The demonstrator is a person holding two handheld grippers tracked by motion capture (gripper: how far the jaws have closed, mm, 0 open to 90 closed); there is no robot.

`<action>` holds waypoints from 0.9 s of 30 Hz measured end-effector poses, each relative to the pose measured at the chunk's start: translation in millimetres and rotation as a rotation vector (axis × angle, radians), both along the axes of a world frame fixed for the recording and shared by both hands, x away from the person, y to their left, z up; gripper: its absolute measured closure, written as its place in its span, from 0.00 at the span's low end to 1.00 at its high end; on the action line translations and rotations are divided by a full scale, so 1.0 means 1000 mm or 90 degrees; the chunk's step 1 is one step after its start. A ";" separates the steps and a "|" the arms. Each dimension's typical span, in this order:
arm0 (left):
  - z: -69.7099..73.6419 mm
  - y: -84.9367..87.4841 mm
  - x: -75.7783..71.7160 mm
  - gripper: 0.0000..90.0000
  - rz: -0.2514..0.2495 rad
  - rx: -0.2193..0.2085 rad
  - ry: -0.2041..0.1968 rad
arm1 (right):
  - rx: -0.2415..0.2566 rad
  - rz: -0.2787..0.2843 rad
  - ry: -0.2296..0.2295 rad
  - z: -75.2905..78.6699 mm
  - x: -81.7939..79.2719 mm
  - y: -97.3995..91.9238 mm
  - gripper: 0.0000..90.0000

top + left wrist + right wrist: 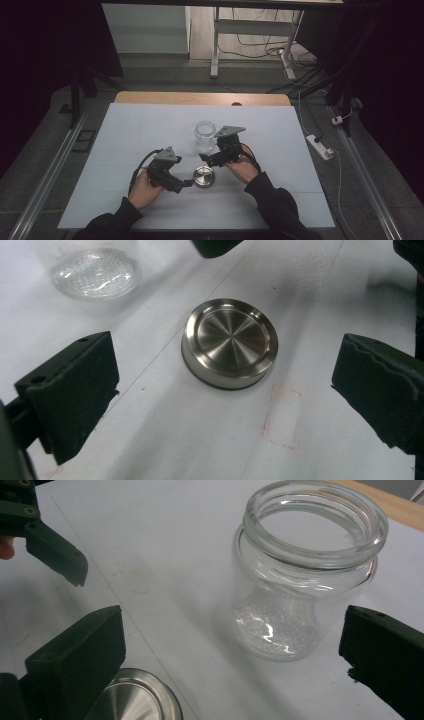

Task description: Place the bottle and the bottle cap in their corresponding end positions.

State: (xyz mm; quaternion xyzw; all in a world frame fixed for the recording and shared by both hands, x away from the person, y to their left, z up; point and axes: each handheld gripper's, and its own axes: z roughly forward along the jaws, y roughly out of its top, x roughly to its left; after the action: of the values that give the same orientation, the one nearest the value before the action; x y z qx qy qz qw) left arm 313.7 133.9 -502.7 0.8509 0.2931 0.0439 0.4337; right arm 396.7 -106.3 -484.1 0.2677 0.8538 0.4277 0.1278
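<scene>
- My left claw (225,390): jaws wide, astride the steel lid (229,343) lying on the tabletop (150,440).
- My right claw (235,650): jaws wide, facing the upright glass jar (300,575).

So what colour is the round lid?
Shiny silver lid, seen best in the left gripper view.

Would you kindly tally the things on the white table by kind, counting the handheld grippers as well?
Clear glass jar, open and upright: 1
Round steel lid, lying flat beside the jar: 1
Handheld grippers, left gripper and right gripper, both with fingers apart: 2
Total: 4
</scene>
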 end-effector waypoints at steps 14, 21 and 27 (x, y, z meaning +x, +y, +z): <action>0.005 0.020 -0.016 0.00 0.018 -0.008 -0.012 | 0.004 0.020 -0.004 0.004 -0.021 0.002 0.00; 0.007 0.029 -0.023 0.00 0.028 -0.011 -0.018 | 0.007 0.025 -0.010 0.004 -0.033 -0.009 0.00; 0.007 0.039 -0.030 0.01 0.040 -0.017 -0.019 | 0.016 0.022 -0.014 0.007 -0.044 -0.022 0.00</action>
State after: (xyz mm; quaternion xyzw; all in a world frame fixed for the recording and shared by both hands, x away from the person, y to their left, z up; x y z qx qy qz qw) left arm 283.8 172.5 -495.3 0.8347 0.3138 0.0664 0.4477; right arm 353.0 -128.1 -477.2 0.2499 0.8513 0.4437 0.1265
